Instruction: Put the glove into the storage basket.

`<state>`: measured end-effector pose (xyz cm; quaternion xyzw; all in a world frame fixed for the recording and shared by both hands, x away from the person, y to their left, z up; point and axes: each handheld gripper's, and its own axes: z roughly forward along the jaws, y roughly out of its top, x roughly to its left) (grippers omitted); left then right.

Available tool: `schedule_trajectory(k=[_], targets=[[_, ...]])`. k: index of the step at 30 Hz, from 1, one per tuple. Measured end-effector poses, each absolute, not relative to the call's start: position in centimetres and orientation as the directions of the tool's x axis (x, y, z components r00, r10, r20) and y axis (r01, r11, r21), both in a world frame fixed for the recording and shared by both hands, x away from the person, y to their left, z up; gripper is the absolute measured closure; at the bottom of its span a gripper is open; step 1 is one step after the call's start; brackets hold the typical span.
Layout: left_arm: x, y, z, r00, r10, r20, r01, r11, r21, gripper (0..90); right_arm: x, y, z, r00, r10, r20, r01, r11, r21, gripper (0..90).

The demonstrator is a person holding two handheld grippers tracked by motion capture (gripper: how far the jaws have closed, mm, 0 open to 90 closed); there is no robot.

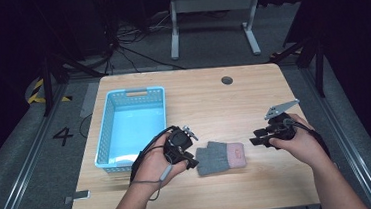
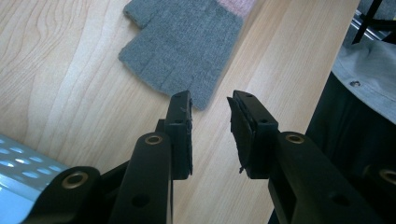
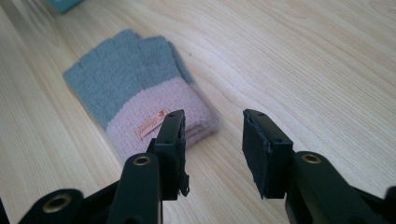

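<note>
1. A grey knitted fingerless glove with a pink cuff (image 1: 221, 156) lay flat on the light wooden desk (image 1: 208, 102), low in the high view and a little right of centre.
2. Its long axis ran left to right across that frame, with the grey finger end toward the left and the pink cuff, bearing a small orange label, toward the right.
3. The left hand-held gripper (image 1: 192, 160) sat at the glove's finger end, touching or nearly so; I could not tell which. Its jaws stood moderately apart and held nothing. In the left gripper view, the glove's grey edge (image 2: 184, 44) lay just ahead of the tips, upper centre of the frame.
4. The right hand-held gripper (image 1: 257, 138) hovered just right of the cuff, slightly farther off, jaws likewise parted and empty. In its own view the cuff (image 3: 159, 119) lay beside the left jaw.
5. A light blue perforated plastic basket (image 1: 106, 136) stood empty at left centre of the high view, nearer the left hand.
</note>
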<state>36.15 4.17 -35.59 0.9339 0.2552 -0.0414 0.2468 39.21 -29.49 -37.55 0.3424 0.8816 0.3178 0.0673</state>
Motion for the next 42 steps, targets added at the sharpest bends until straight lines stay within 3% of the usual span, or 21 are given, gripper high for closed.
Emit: schedule_trajectory(k=[22, 31, 42], targets=[[37.8, -0.1, -35.8, 0.900, 0.406, -0.160, 0.433, -0.782, 0.449, 59.4, 38.0, -33.3, -38.1, -0.694, 0.711, 0.115, 0.608, 0.492, 0.623, 59.1], [38.5, -2.0, -36.6, 0.907, 0.391, -0.159, 0.418, -0.778, 0.469, 60.4, 38.0, -33.8, -38.1, -0.688, 0.715, 0.124, 0.612, 0.480, 0.629, 58.6], [39.6, -4.2, -38.5, 0.903, 0.398, -0.159, 0.422, -0.763, 0.489, 52.1, 38.1, -34.0, -38.3, -0.691, 0.709, 0.141, 0.614, 0.473, 0.632, 57.3]])
